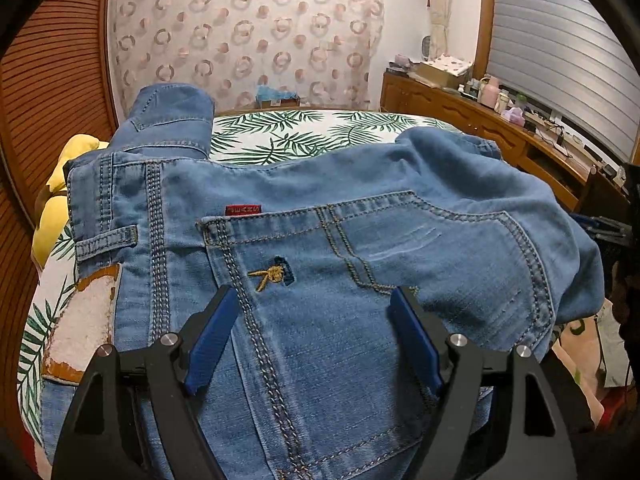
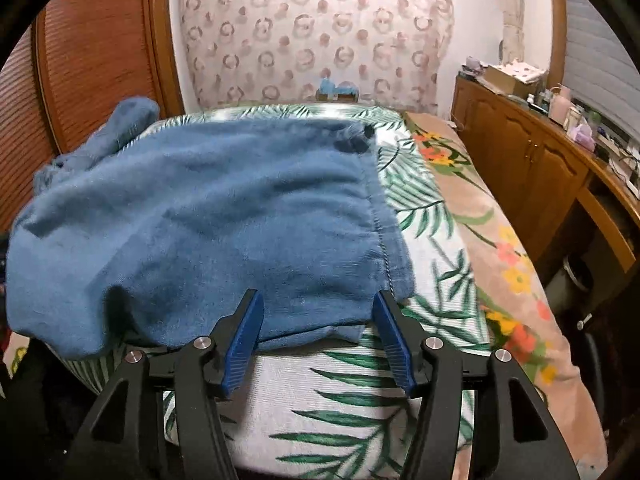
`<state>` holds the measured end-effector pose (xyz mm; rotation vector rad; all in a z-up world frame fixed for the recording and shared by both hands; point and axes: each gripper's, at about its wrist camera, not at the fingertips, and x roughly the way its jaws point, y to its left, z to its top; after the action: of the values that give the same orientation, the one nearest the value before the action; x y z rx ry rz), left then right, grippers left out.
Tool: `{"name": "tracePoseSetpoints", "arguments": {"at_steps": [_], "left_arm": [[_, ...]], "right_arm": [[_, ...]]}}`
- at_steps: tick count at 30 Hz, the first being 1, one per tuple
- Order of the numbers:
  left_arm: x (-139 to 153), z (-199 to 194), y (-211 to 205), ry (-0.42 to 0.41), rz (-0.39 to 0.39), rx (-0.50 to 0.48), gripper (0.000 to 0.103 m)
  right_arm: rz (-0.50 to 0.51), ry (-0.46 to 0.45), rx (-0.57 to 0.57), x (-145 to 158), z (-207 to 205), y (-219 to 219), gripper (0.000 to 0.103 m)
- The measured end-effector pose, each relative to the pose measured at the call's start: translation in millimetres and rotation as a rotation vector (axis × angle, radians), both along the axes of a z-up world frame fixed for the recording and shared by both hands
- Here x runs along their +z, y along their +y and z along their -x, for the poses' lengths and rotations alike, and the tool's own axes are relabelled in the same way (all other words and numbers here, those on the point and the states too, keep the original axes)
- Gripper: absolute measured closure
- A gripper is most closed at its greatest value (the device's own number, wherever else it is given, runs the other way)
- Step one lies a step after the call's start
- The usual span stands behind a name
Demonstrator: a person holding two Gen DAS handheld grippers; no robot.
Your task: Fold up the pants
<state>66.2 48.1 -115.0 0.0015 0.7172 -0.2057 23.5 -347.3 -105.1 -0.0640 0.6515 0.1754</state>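
Looking along the left gripper (image 1: pixel 312 300), its blue pads stand wide apart over the seat of the pants (image 1: pixel 320 240), clamping nothing; the denim lies bunched on the leaf-print bedspread (image 1: pixel 304 132), back pocket (image 1: pixel 360 248) up. Closing here would likely pinch only the top layer and drag the fold askew

From the right wrist, the right gripper (image 2: pixel 318 318) is also apart, its pads flanking the pants' near edge (image 2: pixel 312 336) without pressing it. The frame is blurred; grabbing now risks missing the hem, and a leg (image 2: pixel 120 124) lies rumpled at the far left
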Motion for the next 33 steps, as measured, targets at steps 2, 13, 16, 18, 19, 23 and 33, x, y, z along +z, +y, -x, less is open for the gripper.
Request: {"name": "tracePoseSetpoints", "arguments": {"at_steps": [2,13,16,18,19,23,33], "left_arm": [[-0.1,-0.7,-0.4,0.000,-0.001,-0.001,0.024],[0.0,-1.2,-0.8,-0.001,-0.003,0.002,0.024],[-0.2,-1.2,-1.3,-0.001,-0.003,0.000,0.024],[-0.2,-1.2,-1.4,-0.002,-0.002,0.000,0.024],[-0.2,-1.3,-1.5,-0.002,-0.002,0.000,0.024],[-0.2,-1.2,-1.8,-0.001,-0.002,-0.001,0.024],[14.5,4.6,13.9,0.008,0.008,0.000,0.024]], "right_arm": [[-0.004,-0.009,-0.025,3.7,2.1,-9.0,0.044],[-0.085,0.069,-0.057,-4.3,-14.2,-36.5,0.051],[-0.093,0.074,-0.060,2.7,-21.1,-35.3,0.056],[-0.095,0.078,-0.055,5.4,-22.8,-34.7,0.074],[-0.081,0.080,-0.059,7.0,-22.2,-34.7,0.081],[-0.075,0.011,-0.082,21.2,-17.6,-42.9,0.094],[-0.013,-0.127,-0.169,69.3,-1.2,-95.9,0.095]]}}
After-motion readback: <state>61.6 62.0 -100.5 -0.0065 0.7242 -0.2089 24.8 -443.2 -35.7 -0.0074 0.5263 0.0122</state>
